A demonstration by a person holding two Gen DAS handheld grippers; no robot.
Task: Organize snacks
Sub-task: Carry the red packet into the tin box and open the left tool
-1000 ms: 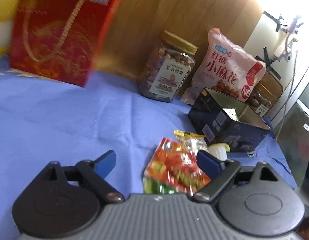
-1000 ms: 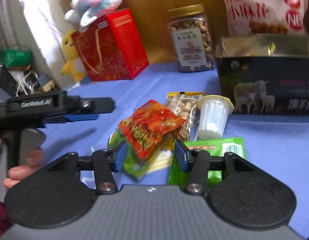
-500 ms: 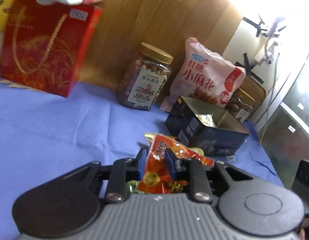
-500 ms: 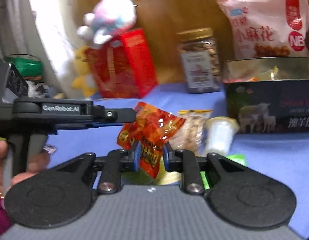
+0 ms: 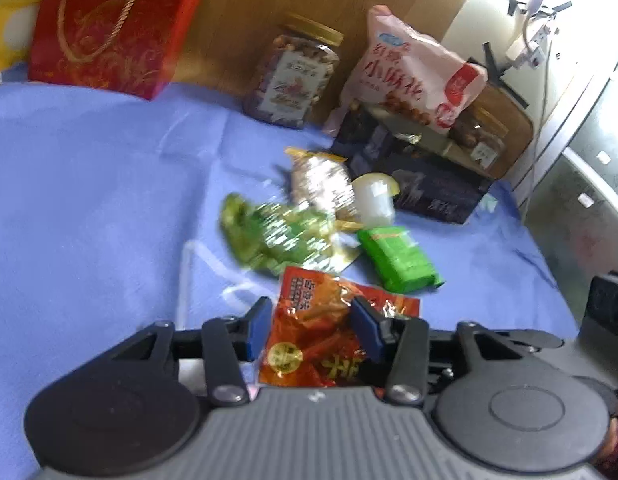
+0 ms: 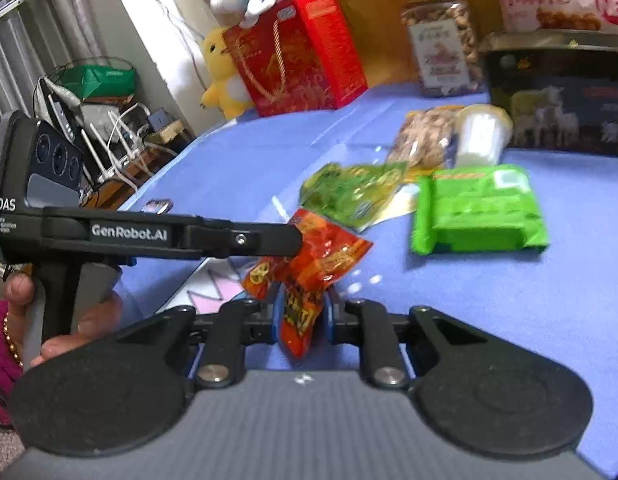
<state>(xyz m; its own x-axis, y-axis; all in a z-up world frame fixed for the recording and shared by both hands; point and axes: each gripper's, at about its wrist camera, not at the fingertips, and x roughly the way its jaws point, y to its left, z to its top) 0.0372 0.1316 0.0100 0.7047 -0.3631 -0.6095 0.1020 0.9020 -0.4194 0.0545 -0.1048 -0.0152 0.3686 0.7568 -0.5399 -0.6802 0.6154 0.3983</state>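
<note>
My right gripper [image 6: 300, 316] is shut on a red snack packet [image 6: 309, 268] and holds it above the blue cloth. My left gripper [image 5: 311, 330] is half open around the same red packet [image 5: 321, 332], its jaws apart on either side; it shows from the side in the right wrist view [image 6: 245, 236]. On the cloth lie a green foil packet [image 5: 277, 236], a bright green pack [image 5: 399, 260], a nut packet [image 5: 321, 180] and a white jelly cup [image 5: 375, 200]. An open dark tin box [image 5: 421, 176] stands behind them.
A red gift box [image 5: 109, 24], a nut jar [image 5: 293, 76] and a pink snack bag [image 5: 413, 76] stand along the wooden back wall. Plush toys [image 6: 225, 68] sit at the left. The table edge and cluttered cables [image 6: 109, 128] are on the left.
Both grippers pulled back toward the near edge with the red packet. The left gripper's jaws, shut on the packet half a second ago, have opened partway. The right stays shut on it.
</note>
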